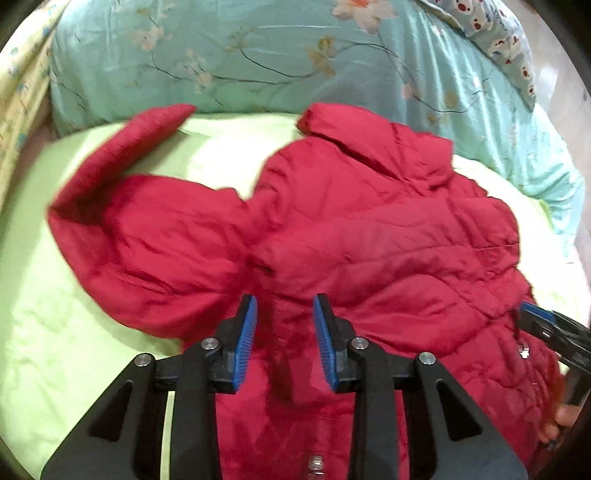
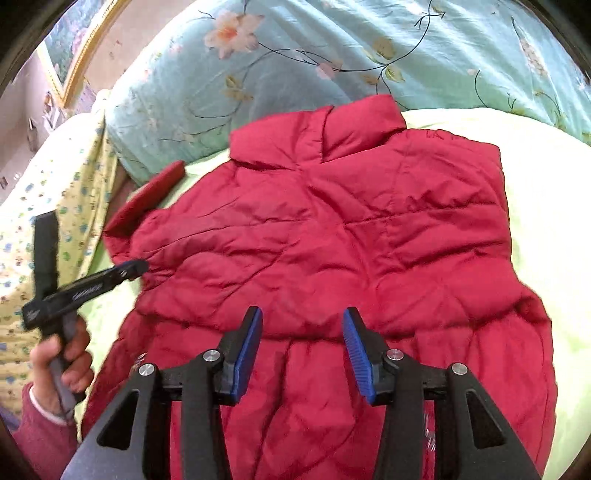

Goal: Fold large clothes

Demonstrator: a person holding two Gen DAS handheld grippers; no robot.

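Note:
A red puffer jacket [image 1: 351, 236] lies spread on a pale green bed sheet [image 1: 55, 350], collar toward the far pillows. Its left sleeve [image 1: 122, 162] is bent out to the left. My left gripper [image 1: 284, 306] is open above the jacket's lower left part, with nothing between the blue pads. In the right wrist view the jacket [image 2: 332, 240] fills the middle and my right gripper [image 2: 303, 317] is open just above its waist area. The left gripper [image 2: 136, 267] shows there at the jacket's left edge. The right gripper's blue tip [image 1: 535, 314] shows at the right of the left wrist view.
A teal floral quilt [image 1: 258, 55] is piled behind the jacket. A yellow flowered cloth [image 2: 55, 192] lies at the left. A printed pillow [image 1: 498, 33] sits at the far right. A framed picture [image 2: 70, 48] hangs on the wall.

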